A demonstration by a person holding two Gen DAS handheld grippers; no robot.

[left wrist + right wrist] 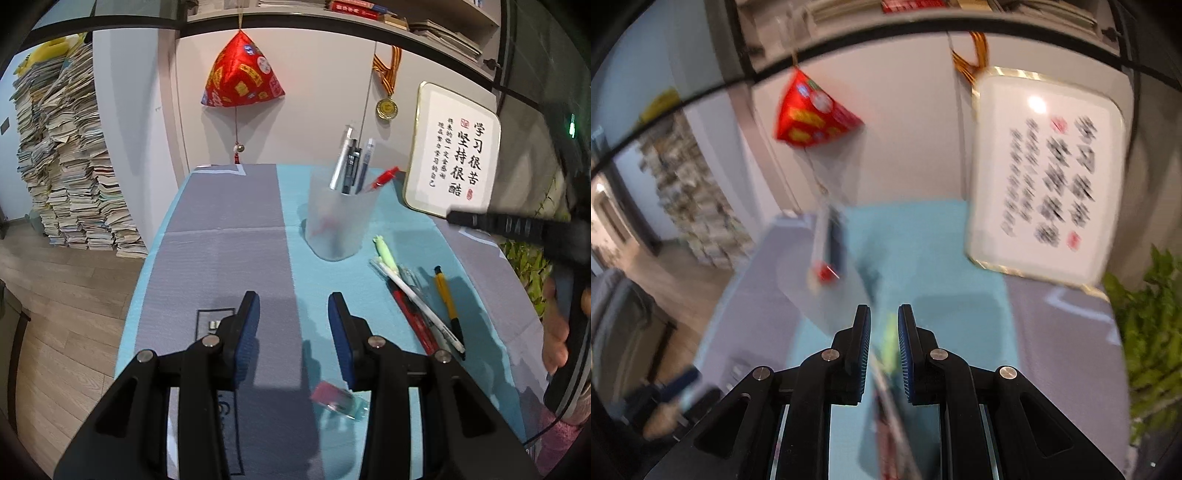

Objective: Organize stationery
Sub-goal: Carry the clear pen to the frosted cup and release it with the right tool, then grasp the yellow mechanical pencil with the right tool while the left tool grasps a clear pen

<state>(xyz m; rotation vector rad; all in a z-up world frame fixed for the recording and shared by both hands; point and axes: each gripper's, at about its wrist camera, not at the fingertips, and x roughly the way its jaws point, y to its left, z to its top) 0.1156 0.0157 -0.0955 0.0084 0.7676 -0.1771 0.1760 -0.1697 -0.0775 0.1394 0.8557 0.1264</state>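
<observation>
- Left tongs point(293, 314) apart, nothing between, over the middle of the desk point(221, 206).
- Right tongs point(884, 325) nearly together, gripping nothing seen for sure; blurry view.
- Cup point(338, 218) with pens near the desk's far edge.
- Loose pens point(421, 306) lying toward the right edge, near the cup.

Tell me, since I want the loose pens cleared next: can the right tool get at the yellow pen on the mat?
Probably yes. The yellow pen lies flat on the mat, apart from the cup, nothing over it. The right tool is nearly closed and would need opening.
</observation>
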